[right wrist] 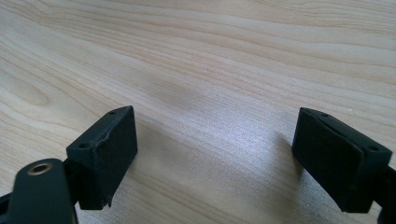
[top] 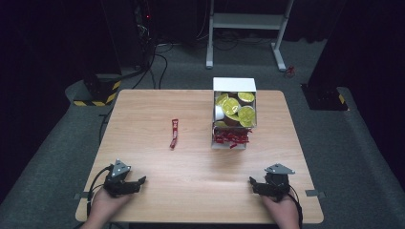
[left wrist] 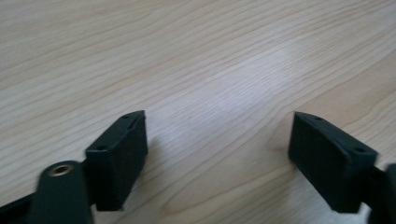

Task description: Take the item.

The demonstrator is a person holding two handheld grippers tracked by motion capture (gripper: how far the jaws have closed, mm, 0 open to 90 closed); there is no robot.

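Resting low at the near edge of the wooden bench, the left gripper and the right gripper both have their jaws wide apart with nothing between them. A red sachet lies mid-bench, well apart from both, left of a white box holding gold-lidded cups and more red sachets.

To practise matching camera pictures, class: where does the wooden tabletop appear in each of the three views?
High view: the wooden tabletop lies across the middle, the white box standing at its far right.
Left gripper view: it spreads behind and between the left gripper and its open jaws.
Right gripper view: it spreads behind and between the right gripper and its open jaws.
Shared landmark: the pale wood grain.
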